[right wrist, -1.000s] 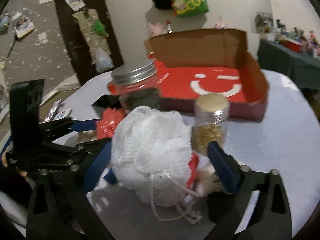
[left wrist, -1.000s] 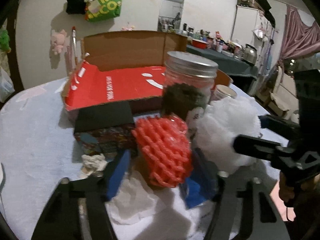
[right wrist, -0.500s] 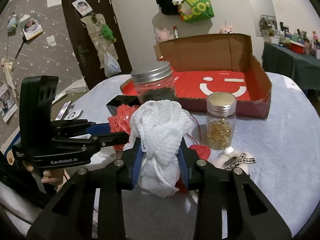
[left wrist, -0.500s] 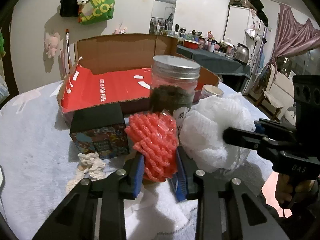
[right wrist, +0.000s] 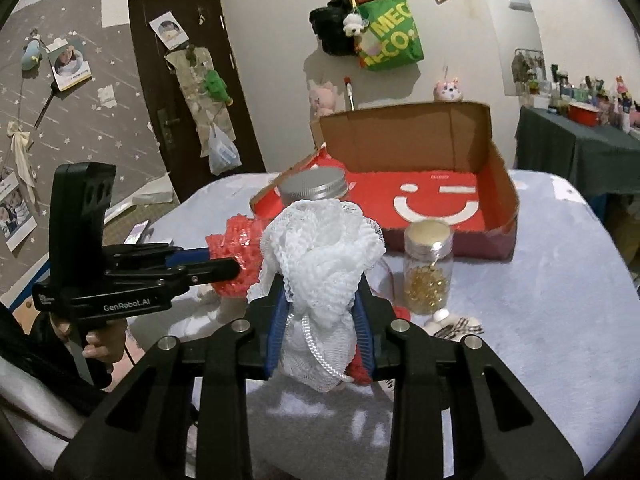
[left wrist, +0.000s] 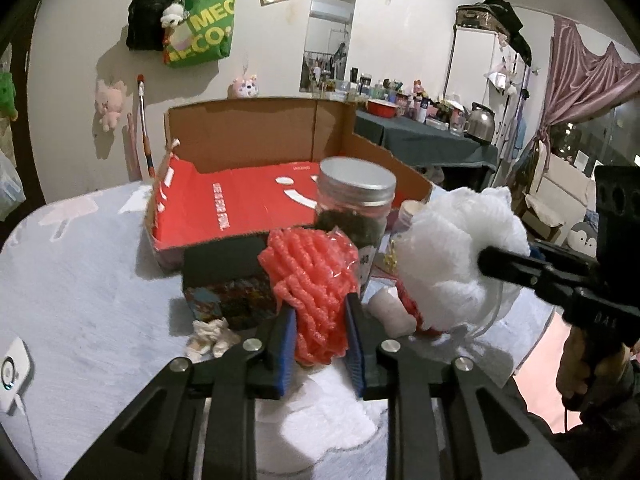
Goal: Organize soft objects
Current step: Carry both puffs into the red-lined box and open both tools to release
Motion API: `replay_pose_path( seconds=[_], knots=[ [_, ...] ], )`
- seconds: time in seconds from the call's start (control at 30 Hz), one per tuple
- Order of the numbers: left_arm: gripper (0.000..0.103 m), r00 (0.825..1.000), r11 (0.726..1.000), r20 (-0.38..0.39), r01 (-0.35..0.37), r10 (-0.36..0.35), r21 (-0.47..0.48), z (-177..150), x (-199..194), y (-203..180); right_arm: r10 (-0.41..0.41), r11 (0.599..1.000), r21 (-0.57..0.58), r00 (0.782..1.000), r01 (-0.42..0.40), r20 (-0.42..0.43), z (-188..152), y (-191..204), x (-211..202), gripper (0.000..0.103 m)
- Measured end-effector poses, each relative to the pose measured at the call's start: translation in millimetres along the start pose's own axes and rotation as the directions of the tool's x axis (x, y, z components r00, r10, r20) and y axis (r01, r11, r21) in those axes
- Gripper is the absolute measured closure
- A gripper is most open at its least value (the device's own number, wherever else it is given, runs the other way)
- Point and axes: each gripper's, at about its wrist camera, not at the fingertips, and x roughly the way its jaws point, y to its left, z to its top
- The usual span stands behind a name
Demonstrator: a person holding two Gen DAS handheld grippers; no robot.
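Note:
My left gripper (left wrist: 320, 316) is shut on a coral-red mesh pouf (left wrist: 312, 280) and holds it above the table. My right gripper (right wrist: 322, 308) is shut on a white mesh bath pouf (right wrist: 320, 248), also lifted; it shows in the left wrist view (left wrist: 456, 264) too. The red pouf shows in the right wrist view (right wrist: 236, 256), left of the white one. An open cardboard box (left wrist: 256, 200) with a red floor stands behind both, also in the right wrist view (right wrist: 436, 200).
A large jar with a metal lid (left wrist: 356, 208) and a small jar of golden beads (right wrist: 426, 268) stand before the box. A dark printed small box (left wrist: 228, 276), white cloths (left wrist: 210, 336), a red knit piece (right wrist: 400, 314) and a small plush (right wrist: 452, 322) lie on the pale tablecloth (right wrist: 552, 300).
Both grippers closed on their poufs and lifted them off the table, the red one in the left, the white one in the right.

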Motion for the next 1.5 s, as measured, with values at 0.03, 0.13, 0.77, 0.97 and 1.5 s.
replay_pose_path(
  seconds=[0.03, 0.13, 0.77, 0.97, 1.5],
  knots=[
    [0.079, 1.0, 1.0, 0.007, -0.004, 0.004, 0.004, 1, -3, 1, -0.003, 1.0, -0.001, 1.0, 0.003, 0.011, 1, 1, -4, 0.074],
    [0.079, 1.0, 1.0, 0.026, -0.01, 0.01, 0.014, 7, -15, 4, -0.01, 1.0, -0.008, 0.999, 0.01, 0.039, 10, 3, -15, 0.074],
    [0.079, 0.999, 0.987, 0.042, -0.019, 0.012, 0.162, 124, 9, 32, -0.069, 0.994, -0.085, 0.997, 0.072, 0.039, 136, -33, 9, 0.074],
    [0.079, 0.998, 0.984, -0.058, -0.001, 0.011, 0.177, 165, 70, 45, -0.136, 0.988, -0.082, 0.986, 0.128, -0.096, 181, -60, 87, 0.074],
    [0.079, 0.957, 0.986, -0.283, -0.016, 0.063, 0.163, 193, 251, 80, -0.185, 0.973, 0.049, 0.892, 0.224, -0.413, 202, -147, 289, 0.074]
  ],
)
